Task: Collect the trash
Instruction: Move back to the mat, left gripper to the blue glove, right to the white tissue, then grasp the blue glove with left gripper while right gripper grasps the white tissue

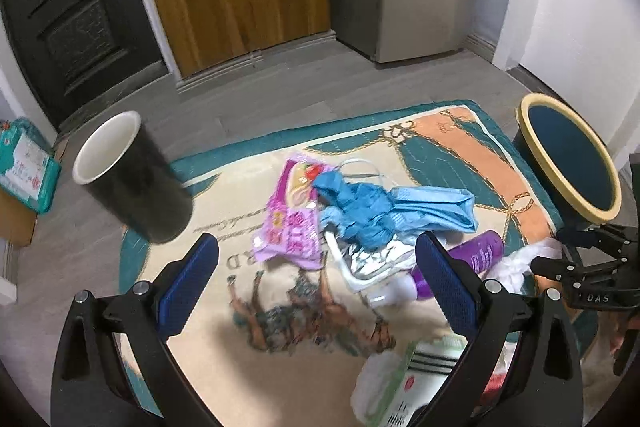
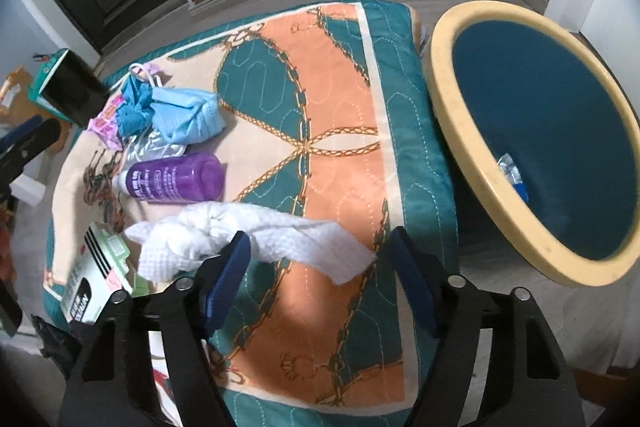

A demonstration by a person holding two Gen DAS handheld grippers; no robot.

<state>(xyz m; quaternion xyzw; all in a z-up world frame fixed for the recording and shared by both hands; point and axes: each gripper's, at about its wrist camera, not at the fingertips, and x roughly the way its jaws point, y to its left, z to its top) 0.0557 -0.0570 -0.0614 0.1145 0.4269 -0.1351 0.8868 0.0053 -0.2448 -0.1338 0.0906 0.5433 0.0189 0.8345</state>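
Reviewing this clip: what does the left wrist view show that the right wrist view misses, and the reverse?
Only the left wrist view shows the cup's white inside, the right gripper from the side, and the left gripper with its jaws open over the mat.

Only the right wrist view shows scraps at the bottom of the bin, the full white paper towel, and the right gripper open by the towel.

Both share the purple bottle, blue mask, pink wrapper and patterned mat.
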